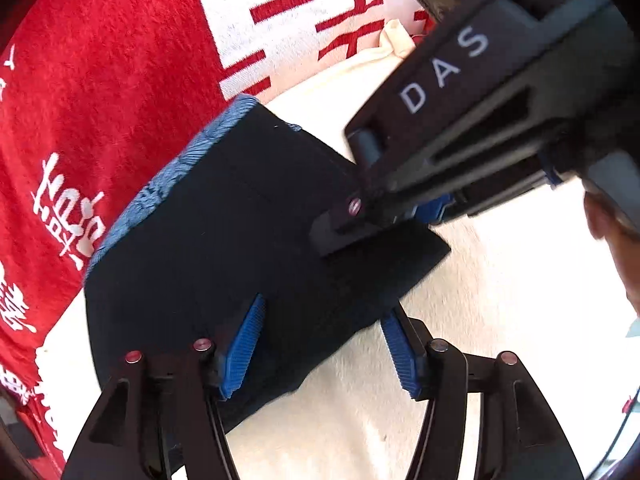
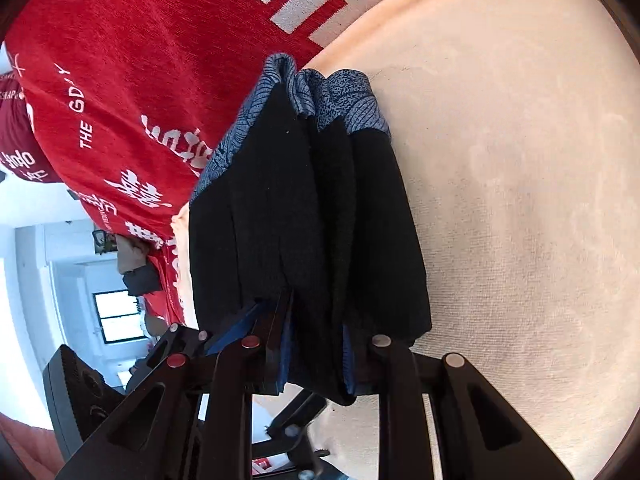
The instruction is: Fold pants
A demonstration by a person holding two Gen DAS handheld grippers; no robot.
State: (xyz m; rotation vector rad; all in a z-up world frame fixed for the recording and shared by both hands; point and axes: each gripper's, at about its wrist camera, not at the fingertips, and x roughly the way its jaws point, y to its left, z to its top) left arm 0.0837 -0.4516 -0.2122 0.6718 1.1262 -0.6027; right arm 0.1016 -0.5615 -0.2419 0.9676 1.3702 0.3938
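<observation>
The black pants (image 1: 224, 240) with a blue patterned waistband (image 1: 168, 184) lie folded in a thick stack on a cream blanket. My left gripper (image 1: 320, 344) is open, its blue pads (image 1: 244, 344) spread over the near edge of the stack, holding nothing. My right gripper (image 1: 360, 216) comes in from the upper right and is shut on the far edge of the pants. In the right wrist view the folded pants (image 2: 304, 220) hang between the right gripper's (image 2: 316, 360) fingers, waistband (image 2: 340, 92) at the far end.
A red blanket with white lettering (image 1: 104, 92) lies to the left of the cream blanket (image 1: 500, 280). It also shows in the right wrist view (image 2: 132, 92), beside the cream blanket (image 2: 520, 180). A room with a window (image 2: 116, 316) shows at the left.
</observation>
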